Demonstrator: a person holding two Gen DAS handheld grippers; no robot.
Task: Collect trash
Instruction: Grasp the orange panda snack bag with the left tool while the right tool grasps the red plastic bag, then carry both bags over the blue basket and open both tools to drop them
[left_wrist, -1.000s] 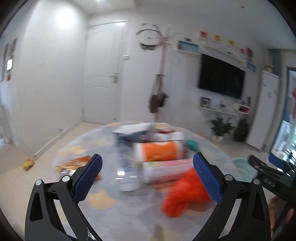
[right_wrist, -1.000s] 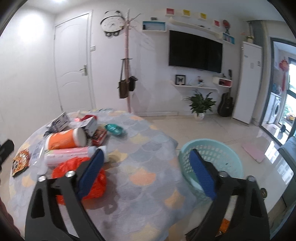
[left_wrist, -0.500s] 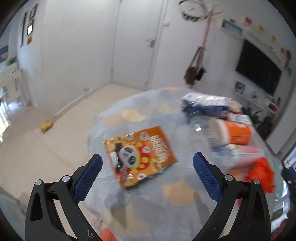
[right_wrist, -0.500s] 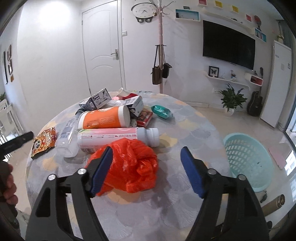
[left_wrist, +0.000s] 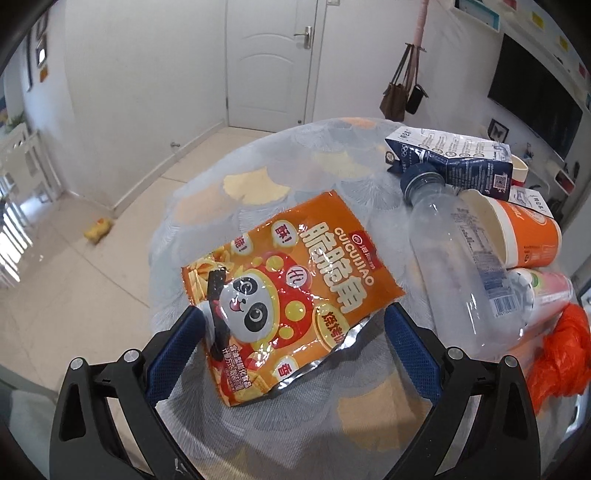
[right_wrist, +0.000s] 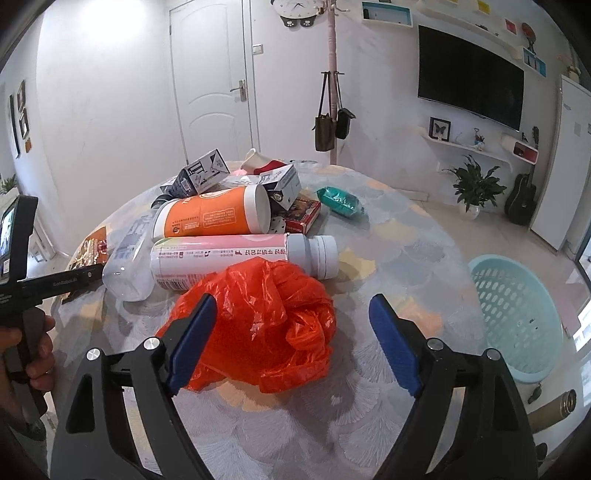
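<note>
The left gripper (left_wrist: 291, 332), jaws apart, has been swung onto the snack packet (left_wrist: 288, 291); the right gripper (right_wrist: 291, 339), also agape, straddles the orange bag (right_wrist: 258, 321) at 12 o'clock.

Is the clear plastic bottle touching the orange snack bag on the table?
Apart. The left wrist view shows a strip of tablecloth between the clear plastic bottle and the orange snack bag.

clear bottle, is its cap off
No, the clear bottle lies on its side with its dark blue cap on.
</note>
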